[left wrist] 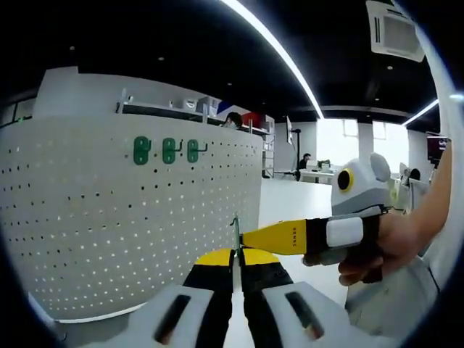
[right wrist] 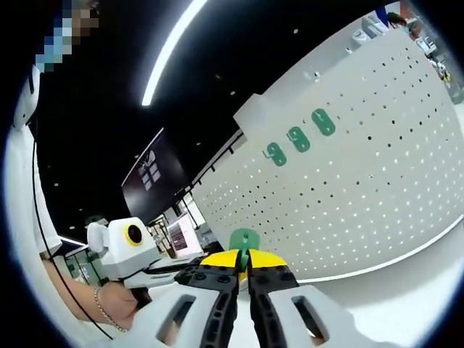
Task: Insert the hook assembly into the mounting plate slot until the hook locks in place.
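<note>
Pegboard (left wrist: 109, 210) ahead of the fingers: white sheet, matt painted look, smooth, regular punched holes. Three green hooks (left wrist: 168, 151) on it: plastic-looking plates, slight sheen. Between the right gripper (right wrist: 243, 262) fingers, a green plastic hook plate (right wrist: 244, 239), smooth. Thin metal wire (left wrist: 235, 235) between the left gripper (left wrist: 237, 262) fingers. Fingers: yellow tips, black ribbed plastic; housings white, glossy.

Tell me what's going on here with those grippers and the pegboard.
A person holds both grippers in front of a white pegboard that already carries three green hooks. The right gripper is shut on another green hook, and the left gripper is shut on its thin metal part. It is not yet on the board.
</note>
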Motion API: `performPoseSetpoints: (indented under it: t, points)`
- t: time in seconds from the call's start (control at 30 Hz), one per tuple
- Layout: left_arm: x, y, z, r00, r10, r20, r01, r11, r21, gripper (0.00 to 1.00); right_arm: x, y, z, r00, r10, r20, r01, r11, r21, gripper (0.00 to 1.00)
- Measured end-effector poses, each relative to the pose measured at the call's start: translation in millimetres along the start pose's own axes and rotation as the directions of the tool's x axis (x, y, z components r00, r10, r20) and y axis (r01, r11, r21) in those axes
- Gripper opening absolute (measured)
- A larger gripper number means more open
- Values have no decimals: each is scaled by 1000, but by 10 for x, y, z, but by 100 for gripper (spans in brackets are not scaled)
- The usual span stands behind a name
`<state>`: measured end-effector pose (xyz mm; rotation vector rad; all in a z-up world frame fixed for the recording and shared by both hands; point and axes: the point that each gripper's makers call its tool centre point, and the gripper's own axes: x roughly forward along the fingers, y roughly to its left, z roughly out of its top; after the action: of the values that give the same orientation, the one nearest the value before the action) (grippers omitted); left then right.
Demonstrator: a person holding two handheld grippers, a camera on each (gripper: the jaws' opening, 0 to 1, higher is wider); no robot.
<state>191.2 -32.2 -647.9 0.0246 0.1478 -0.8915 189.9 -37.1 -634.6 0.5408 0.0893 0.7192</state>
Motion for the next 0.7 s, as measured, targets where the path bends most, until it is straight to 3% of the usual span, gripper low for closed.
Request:
performPoseSetpoints:
  t: [0.43,0.5,0.57,0.7]
  points:
    - [19,11,8,1000,12,3,-12,1000,13,4,7,-1,20,1000,-5,0,5,1000,13,0]
    - [30,20,-20,1000,11,-10,-11,1000,-9,9,8,2,17,1000,-5,-3,5,1000,3,0]
    - [30,55,-42,999,32,-20,-31,999,29,18,13,17,2,1000,8,-8,-8,1000,22,0]
    - [34,63,-71,999,35,-34,-34,999,26,33,15,10,-1,1000,5,-10,-5,1000,17,0]
